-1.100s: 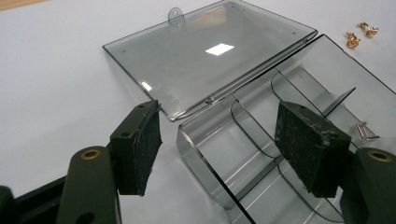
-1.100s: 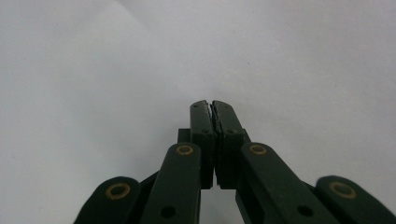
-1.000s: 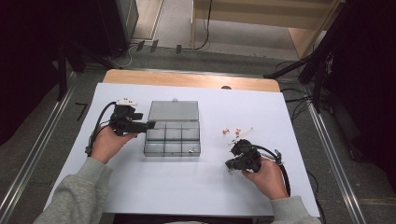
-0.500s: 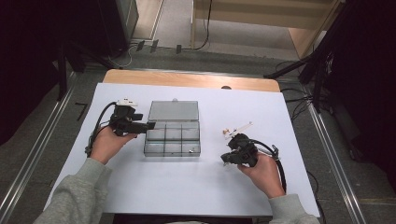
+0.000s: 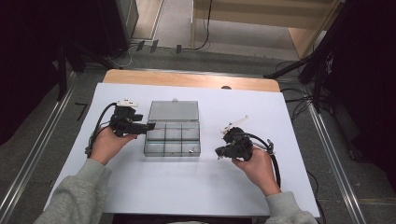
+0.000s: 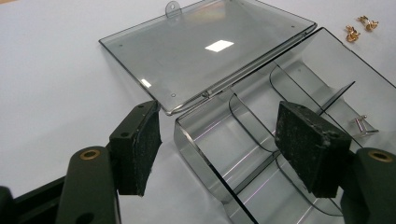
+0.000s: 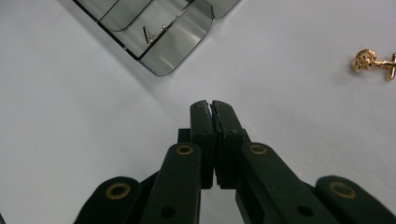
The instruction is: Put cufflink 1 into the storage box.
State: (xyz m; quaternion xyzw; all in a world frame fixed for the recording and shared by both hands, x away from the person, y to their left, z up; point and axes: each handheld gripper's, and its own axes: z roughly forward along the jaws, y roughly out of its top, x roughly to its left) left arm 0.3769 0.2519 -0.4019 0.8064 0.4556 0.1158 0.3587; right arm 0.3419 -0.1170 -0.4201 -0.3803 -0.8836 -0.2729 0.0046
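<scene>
A clear grey compartment box (image 5: pixel 173 136) lies in the middle of the white table, its lid (image 5: pixel 173 112) folded flat behind it. My left gripper (image 5: pixel 149 126) is at the box's left end. In the left gripper view its jaws (image 6: pixel 219 122) stand open astride the box's corner (image 6: pixel 201 154), one pad outside the wall and one over a compartment, with a gap to the wall. A small silver piece (image 6: pixel 363 125) lies in a corner compartment (image 7: pixel 148 33). My right gripper (image 5: pixel 219 151) hovers right of the box, jaws (image 7: pixel 212 105) shut with nothing visible between them. Small gold pieces (image 7: pixel 373 61) lie on the table beside it.
White sheet (image 5: pixel 140 196) covers the table, with a wooden strip (image 5: pixel 187 79) along the far edge. Cables (image 5: pixel 275 163) trail from both grippers. Metal rails (image 5: pixel 336 163) and dark floor flank the table. Two more gold pieces (image 6: pixel 359 28) lie beyond the box.
My right gripper has shifted a little left and away from the person, toward the box's right end. The left gripper and the box have stayed put.
</scene>
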